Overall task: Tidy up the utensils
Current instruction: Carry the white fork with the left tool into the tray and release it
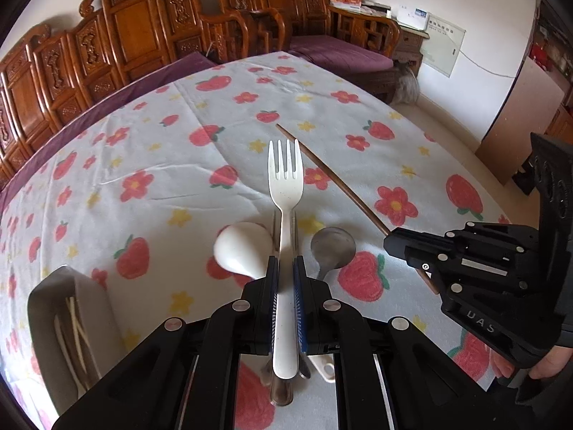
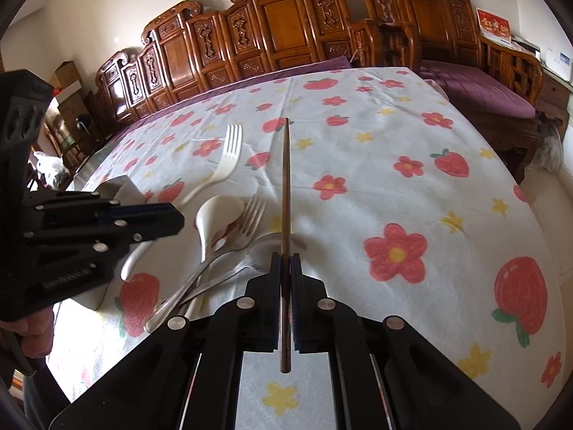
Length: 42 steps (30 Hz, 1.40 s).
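1. Only one container shows: a grey tray (image 1: pixel 68 326) at the left gripper's lower left on the table (image 1: pixel 143 186), holding a few pale sticks (image 1: pixel 77 329), likely chopsticks; how many is hard to count.
2. Left gripper (image 1: pixel 285 268): its fingers pinch the handle of a white plastic fork (image 1: pixel 285 179), tines pointing away, lifted above the cloth.
3. Right gripper (image 2: pixel 285 265): its fingers are pressed onto a single brown chopstick (image 2: pixel 285 179), which runs straight ahead and sticks out behind the pads.
4. Still on the flowered cloth, between the two grippers, lie a white ceramic spoon (image 2: pixel 218 211), a metal fork (image 2: pixel 229 240) and a metal spoon (image 1: pixel 333 245), overlapping in a loose heap.
5. From the left wrist view the metal fork is almost wholly hidden behind the held fork, and the handles beneath the gripper are cut off.
6. From the right wrist view the white fork is blurred, the tray is mostly covered by the left gripper, and the metal spoon's bowl sits partly behind the chopstick.
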Each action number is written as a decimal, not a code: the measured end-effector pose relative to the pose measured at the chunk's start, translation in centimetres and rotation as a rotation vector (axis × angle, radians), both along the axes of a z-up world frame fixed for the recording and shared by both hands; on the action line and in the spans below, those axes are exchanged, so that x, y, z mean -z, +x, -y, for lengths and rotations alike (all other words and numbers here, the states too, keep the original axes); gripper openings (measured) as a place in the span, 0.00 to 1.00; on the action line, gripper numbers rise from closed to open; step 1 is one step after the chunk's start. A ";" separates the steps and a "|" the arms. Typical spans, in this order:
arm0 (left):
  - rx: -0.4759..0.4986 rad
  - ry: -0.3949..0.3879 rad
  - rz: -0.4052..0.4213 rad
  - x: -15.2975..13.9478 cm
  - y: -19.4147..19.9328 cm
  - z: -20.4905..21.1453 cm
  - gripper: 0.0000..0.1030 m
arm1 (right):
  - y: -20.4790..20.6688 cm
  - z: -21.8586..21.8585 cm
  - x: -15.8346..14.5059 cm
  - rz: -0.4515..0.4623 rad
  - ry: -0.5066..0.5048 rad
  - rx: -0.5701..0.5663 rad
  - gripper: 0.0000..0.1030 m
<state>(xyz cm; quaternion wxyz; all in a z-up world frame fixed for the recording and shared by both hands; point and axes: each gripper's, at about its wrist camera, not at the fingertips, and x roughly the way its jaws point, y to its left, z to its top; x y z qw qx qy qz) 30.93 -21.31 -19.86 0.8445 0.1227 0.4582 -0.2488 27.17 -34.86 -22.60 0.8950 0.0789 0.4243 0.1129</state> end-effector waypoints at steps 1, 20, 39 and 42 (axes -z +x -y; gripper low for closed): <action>-0.004 -0.002 0.003 -0.2 -0.1 -0.3 0.08 | 0.0 -0.3 0.0 0.001 0.001 -0.006 0.06; -0.139 0.024 0.060 -2.3 -2.7 -9.3 0.08 | -2.7 -7.6 -2.6 0.038 0.005 -0.182 0.06; -0.287 0.054 0.039 -1.5 -3.2 -18.6 0.08 | -5.3 -13.0 -3.0 0.042 -0.018 -0.308 0.06; -0.321 0.075 0.014 -0.1 -2.6 -19.9 0.08 | -5.1 -12.6 -2.8 0.036 -0.019 -0.298 0.06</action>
